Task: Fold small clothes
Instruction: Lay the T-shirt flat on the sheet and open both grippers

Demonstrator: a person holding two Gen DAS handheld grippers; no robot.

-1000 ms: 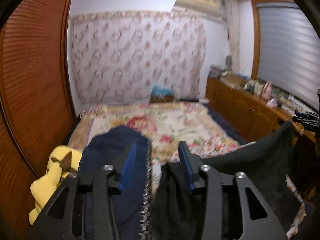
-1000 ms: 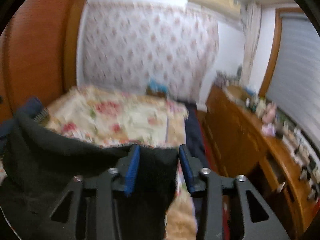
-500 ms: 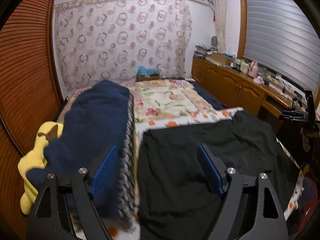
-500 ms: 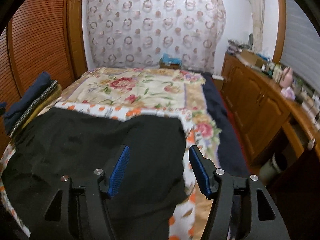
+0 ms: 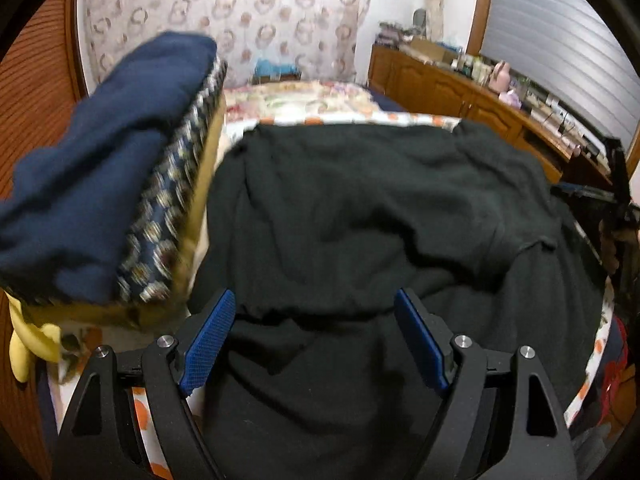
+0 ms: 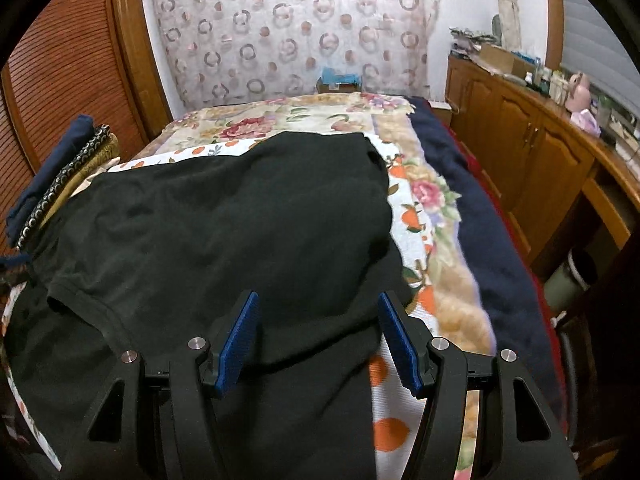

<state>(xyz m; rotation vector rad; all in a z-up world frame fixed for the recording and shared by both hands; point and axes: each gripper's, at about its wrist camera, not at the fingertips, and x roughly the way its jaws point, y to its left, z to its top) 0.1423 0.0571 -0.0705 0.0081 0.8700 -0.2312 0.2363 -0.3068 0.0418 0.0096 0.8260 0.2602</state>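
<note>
A black garment (image 5: 360, 200) lies spread on the flowered bedspread (image 6: 320, 116), with its far part folded over the near part. In the left wrist view, my left gripper (image 5: 314, 304) hovers just over the garment's near left portion. Its jaws stand wide apart and the blue pads (image 5: 208, 340) touch nothing. From the right wrist view the same black garment (image 6: 220, 220) fills the left and middle. My right gripper (image 6: 318, 304) is open above its near right edge, where a fold lies between the pads without being pinched.
A stack of folded clothes (image 5: 100, 180), navy on top with a patterned piece below, sits left of the garment beside something yellow (image 5: 24, 344). The stack (image 6: 52, 168) lies against a wooden slatted door (image 6: 60, 72). Wooden cabinets (image 6: 520, 140) run along the right of the bed.
A second ago both grippers held the black garment up with narrower jaws. Both have since opened, let it drop onto the bed, and sunk closer to it.
</note>
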